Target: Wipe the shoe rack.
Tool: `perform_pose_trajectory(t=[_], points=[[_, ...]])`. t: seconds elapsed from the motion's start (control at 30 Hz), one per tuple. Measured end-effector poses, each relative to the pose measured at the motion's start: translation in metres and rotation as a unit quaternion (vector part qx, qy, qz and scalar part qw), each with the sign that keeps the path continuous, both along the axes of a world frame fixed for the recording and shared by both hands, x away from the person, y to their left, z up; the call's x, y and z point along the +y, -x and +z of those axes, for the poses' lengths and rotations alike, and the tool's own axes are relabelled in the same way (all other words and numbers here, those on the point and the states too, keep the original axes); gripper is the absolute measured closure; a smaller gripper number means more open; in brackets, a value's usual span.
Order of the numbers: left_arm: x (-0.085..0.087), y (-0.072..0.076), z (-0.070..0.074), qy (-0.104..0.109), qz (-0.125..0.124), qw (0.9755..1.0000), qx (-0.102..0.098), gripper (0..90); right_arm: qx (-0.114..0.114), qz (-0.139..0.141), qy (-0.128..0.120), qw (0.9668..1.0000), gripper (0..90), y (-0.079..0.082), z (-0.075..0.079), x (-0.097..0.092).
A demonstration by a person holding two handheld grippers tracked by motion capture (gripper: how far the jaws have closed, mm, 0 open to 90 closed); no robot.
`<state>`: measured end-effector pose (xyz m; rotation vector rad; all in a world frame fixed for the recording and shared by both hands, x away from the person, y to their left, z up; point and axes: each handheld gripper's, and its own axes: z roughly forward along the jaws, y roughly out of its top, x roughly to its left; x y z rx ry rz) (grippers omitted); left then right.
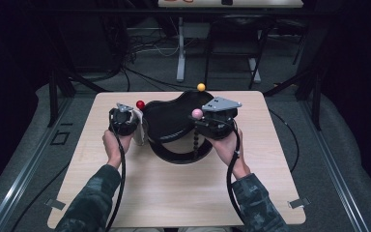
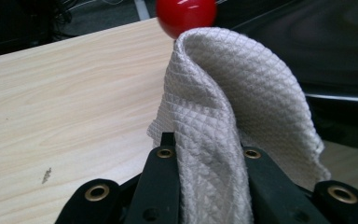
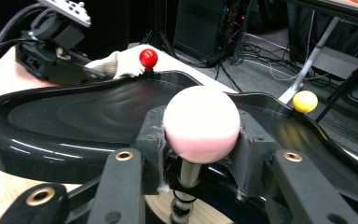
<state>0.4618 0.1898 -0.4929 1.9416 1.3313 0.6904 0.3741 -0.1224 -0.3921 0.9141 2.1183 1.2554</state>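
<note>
**Cloth at the left rim of the tray, right gripper anchoring the pink knob**

The left gripper (image 1: 134, 126) pinches a folded white waffle-weave cloth (image 2: 228, 121) between its jaws; the cloth rises straight ahead of that gripper, its fold running lengthwise along the jaws, and its top edge sits just below the red ball (image 2: 185, 16); the glossy black tray (image 1: 171, 121) lies immediately to the cloth's right in the left gripper view, so the coming wipe, as I judge it, turns on carrying the cloth sideways onto that rim. In the high view the cloth hangs just beside the tray's left edge; whether it already touches I cannot tell.

The right gripper (image 3: 200, 161) is closed on the stem under the pink ball (image 3: 201, 123), at the tray's near right side, apparently to steady the tray; the tray's long axis runs from that gripper away toward the far edge of the surface (image 1: 92, 193), with the yellow ball (image 1: 201, 87) at its far end, beyond the right gripper.

The left gripper is the nearer one to the red ball and the tray's left rim; the right is nearer to the pink ball.

Count: one tray; one cloth; three balls, namely red, pink and yellow; two grippers.
</note>
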Motion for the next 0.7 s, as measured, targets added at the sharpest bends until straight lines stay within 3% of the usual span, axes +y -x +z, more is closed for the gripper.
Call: perform_pose_trajectory(t=[0.13, 0.3, 0.7], points=[[0.002, -0.008, -0.002, -0.006, 0.005, 1.0, 0.003, 84.7, 0.0, 0.0, 0.0, 1.0, 60.3, 0.0, 0.0, 0.0], [0.004, -0.014, -0.004, 0.007, 0.008, 0.9999, 0.01, 84.8, 0.0, 0.0, 0.0, 1.0, 60.3, 0.0, 0.0, 0.0], [0.005, 0.008, 0.002, 0.026, -0.032, 0.9991, -0.007, 85.1, -0.002, -0.005, -0.001, 1.0, 60.3, 0.0, 0.0, 0.001]])
